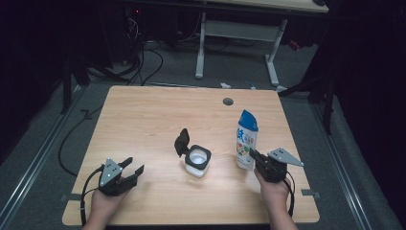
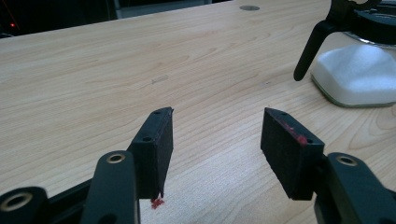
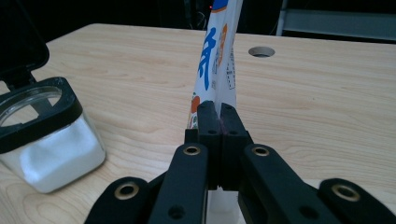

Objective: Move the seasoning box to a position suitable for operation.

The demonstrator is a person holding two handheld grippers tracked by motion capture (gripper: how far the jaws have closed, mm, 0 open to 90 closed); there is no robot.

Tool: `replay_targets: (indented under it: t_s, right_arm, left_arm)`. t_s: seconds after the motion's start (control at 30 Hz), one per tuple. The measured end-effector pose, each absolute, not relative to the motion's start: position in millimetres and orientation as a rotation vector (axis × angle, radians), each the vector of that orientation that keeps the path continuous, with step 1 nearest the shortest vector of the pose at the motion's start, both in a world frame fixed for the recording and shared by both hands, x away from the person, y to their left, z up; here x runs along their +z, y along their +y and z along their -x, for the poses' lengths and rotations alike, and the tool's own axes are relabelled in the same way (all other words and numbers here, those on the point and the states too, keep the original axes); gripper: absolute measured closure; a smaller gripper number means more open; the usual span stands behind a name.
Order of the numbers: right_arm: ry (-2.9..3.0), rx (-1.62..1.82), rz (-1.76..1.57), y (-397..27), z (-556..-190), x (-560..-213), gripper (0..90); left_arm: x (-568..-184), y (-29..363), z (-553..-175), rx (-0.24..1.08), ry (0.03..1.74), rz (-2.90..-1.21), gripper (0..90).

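On the pouch (image 3: 218, 56), blue lettering (unreadable), orange marks.

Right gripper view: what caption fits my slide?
Right tongs pinch a blue-and-white bag beside an open jar.

black jaws, brass-ringed screw holes

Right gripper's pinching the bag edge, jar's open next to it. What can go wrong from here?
1. The right gripper pinches only a thin edge of the tall pouch; it may slip or flop over when lifted.
2. The open jar sits close by with its lid up; a swinging pouch might knock it and spill the white powder.
3. The left gripper is open on nothing, so the jar is unsteadied.
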State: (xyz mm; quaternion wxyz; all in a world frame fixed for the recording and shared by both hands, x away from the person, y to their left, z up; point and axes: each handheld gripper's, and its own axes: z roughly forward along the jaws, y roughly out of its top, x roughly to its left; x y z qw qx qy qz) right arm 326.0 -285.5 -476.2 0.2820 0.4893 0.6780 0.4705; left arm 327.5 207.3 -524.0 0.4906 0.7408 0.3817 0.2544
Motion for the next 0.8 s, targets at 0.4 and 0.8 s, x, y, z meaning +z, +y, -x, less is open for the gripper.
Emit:
replay_targets:
  t_s: [0.4, 0.8]
  right_arm:
    - [1.743, 1.314, -1.284, -283.0, -335.4, -488.7, 89.9]
    - [1.692, 1.311, -1.275, -291.1, -343.9, -490.0, 90.0]
  left_arm:
    - [-522.1, 203.0, -323.0, 0.641, 0.894, -1.819, 44.3]
    - [-522.3, 201.3, -323.8, 0.640, 0.896, -1.818, 44.4]
